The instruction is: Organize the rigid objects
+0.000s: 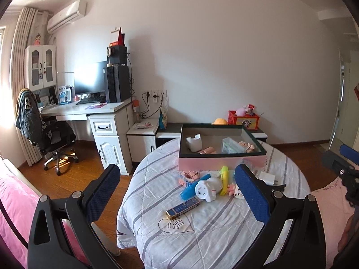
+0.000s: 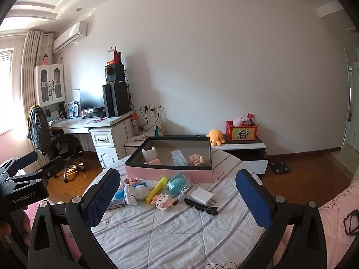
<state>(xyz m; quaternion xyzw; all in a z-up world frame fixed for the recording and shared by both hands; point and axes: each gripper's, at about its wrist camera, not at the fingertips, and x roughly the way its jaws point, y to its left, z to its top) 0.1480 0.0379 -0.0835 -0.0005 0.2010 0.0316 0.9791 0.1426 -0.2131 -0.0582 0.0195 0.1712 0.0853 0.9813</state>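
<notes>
A pink box [image 1: 221, 162] [image 2: 168, 171] with a dark rim stands at the far side of a round table with a striped cloth [image 1: 202, 228] [image 2: 179, 231]; it holds several small items. In front of it lie a white round toy [image 1: 207, 189] [image 2: 135, 192], a yellow bar [image 1: 224, 179] [image 2: 157, 189], a blue piece [image 1: 194, 187], a blue-and-gold flat box [image 1: 182, 207], pink block figures [image 2: 162, 199], a teal ball in clear wrap [image 2: 178, 183], a white charger [image 2: 202, 196] and a black hair clip [image 2: 200, 206]. My left gripper [image 1: 177, 192] and right gripper [image 2: 177, 196] both hang open above the near table, holding nothing.
A desk [image 1: 89, 108] with monitor, computer tower and office chair [image 1: 49, 139] stands at the left. A low cabinet [image 2: 242, 148] behind the table carries a red box [image 2: 241, 132] and an orange plush [image 2: 215, 136]. Pink bedding [image 1: 18, 201] lies near left, wooden floor around.
</notes>
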